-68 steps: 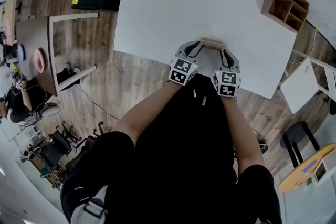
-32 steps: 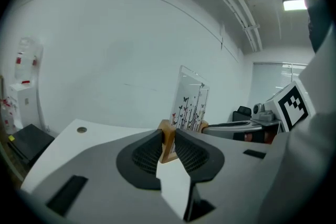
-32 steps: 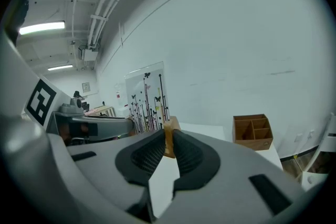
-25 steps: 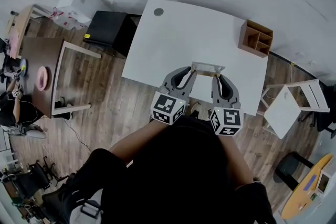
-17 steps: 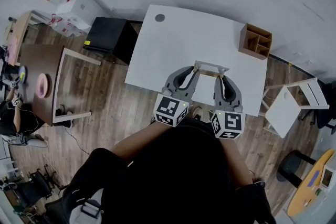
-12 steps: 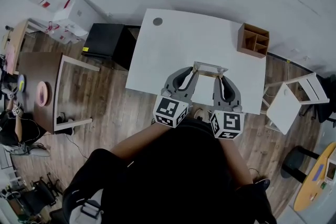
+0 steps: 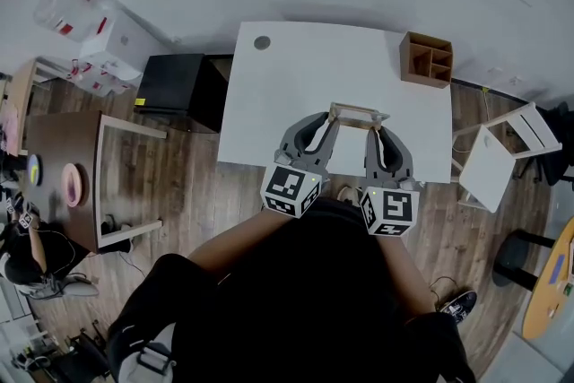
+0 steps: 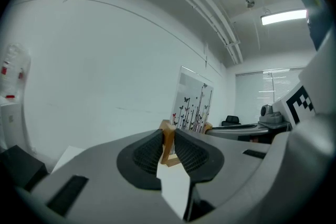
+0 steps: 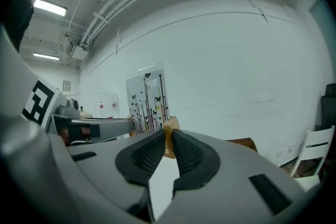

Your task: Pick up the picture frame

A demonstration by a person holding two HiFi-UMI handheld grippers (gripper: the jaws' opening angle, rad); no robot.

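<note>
A light wooden picture frame (image 7: 358, 114) with a print of dark stems and butterflies hangs in the air above the white table (image 7: 287, 94), held between both grippers. My left gripper (image 7: 332, 117) is shut on the frame's left corner (image 8: 167, 138). My right gripper (image 7: 378, 123) is shut on its right corner (image 9: 169, 136). In both gripper views the picture pane stands upright against the white wall, and the jaws press the wooden edge from both sides.
A brown wooden organiser (image 7: 427, 58) stands at the table's far right corner. A black box (image 7: 176, 85) sits on the floor to the left, beside a wooden table frame (image 7: 126, 184). A white chair (image 7: 499, 159) is to the right.
The frame has been lifted off the table and now hangs well above it in both grippers. The head camera has risen too, so the table looks smaller.
</note>
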